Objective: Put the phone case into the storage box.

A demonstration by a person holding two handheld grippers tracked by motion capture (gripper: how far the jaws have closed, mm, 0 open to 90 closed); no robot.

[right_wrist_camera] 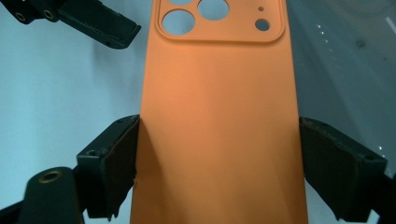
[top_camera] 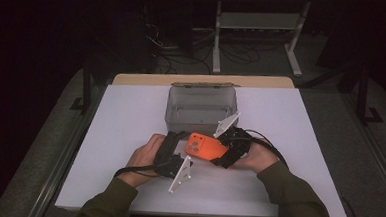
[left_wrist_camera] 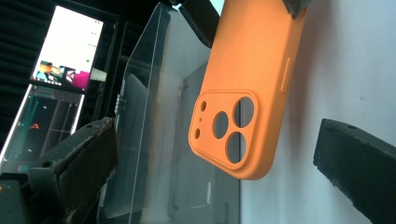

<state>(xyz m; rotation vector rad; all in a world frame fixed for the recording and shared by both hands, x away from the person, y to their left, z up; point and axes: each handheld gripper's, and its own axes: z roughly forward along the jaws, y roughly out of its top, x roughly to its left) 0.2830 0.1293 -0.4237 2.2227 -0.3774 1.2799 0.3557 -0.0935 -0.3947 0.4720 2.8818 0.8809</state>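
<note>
White tabletop [top_camera: 131, 110] fills a dark room; a clear plastic box [top_camera: 201, 109] with a hinged lid stands mid-table, nothing visible inside. Just before it, the right gripper [right_wrist_camera: 218, 140] clamps the long edges of an orange case [top_camera: 205, 148], smooth, matte, with round camera cutouts. The left gripper [left_wrist_camera: 215, 158] stands wide apart around the case's camera end, not touching.

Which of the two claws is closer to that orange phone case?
Right. The right gripper is clamped on the orange phone case, one jaw on each long edge. The left gripper is open around the camera end, jaws apart from it.
</note>
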